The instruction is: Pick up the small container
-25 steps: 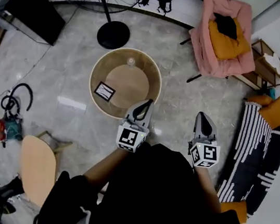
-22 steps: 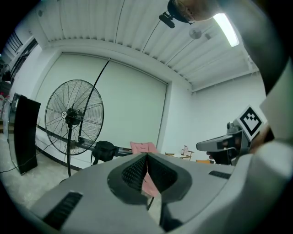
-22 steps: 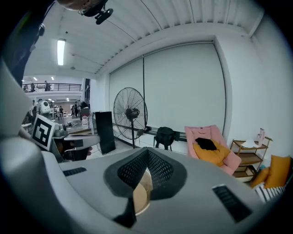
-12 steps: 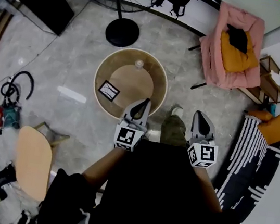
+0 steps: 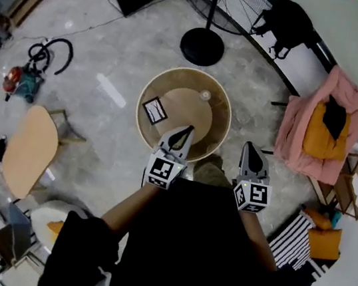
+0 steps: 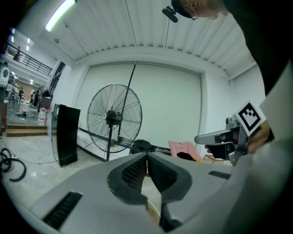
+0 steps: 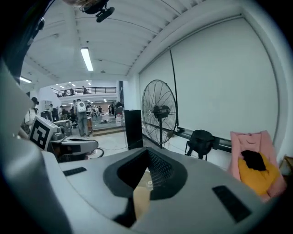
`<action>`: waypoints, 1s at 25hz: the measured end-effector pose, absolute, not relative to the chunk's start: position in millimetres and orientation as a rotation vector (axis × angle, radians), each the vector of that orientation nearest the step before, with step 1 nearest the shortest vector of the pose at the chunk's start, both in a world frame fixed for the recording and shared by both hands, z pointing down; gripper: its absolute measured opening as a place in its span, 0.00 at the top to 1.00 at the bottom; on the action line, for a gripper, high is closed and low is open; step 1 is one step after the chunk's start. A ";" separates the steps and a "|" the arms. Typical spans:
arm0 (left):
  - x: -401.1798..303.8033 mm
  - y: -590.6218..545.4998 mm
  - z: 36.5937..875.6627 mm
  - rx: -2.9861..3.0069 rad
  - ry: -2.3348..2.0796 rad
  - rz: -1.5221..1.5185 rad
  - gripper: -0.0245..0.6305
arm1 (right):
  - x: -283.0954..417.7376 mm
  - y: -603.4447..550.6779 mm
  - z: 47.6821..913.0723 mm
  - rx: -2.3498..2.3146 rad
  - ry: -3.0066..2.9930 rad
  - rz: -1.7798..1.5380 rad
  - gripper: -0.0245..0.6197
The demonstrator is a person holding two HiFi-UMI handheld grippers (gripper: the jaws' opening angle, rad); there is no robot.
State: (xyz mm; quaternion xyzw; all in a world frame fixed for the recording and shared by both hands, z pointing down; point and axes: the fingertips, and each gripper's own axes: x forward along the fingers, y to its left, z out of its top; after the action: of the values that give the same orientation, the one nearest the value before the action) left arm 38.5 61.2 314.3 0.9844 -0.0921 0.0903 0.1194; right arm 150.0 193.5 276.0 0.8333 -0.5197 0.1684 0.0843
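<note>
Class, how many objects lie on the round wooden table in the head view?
2. A small clear container stands at the far edge of the round wooden table; a black-and-white square card lies at its left. The left gripper covers the near edge; more may be hidden.

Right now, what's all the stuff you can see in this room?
round table: one, tan, on the floor just ahead of the grippers
small container: one, clear, far side of the table
marker card: one, black and white, left side of the table
fan: one, black, beyond the table
bag: one, black, by the far wall
armchair: one, pink with an orange cushion, to the right
left gripper: one, grey, shut, empty
right gripper: one, grey, shut, empty
</note>
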 end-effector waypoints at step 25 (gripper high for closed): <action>72.9 32.7 397.3 2.645 -0.852 0.296 0.93 | 218.5 98.3 386.7 1.928 -1.981 0.634 0.94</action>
State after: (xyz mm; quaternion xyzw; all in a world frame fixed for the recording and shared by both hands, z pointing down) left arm 72.9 32.7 397.3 0.9322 -0.3005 0.1044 0.1727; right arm 218.5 98.3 386.7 0.6719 -0.6904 0.2210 0.1518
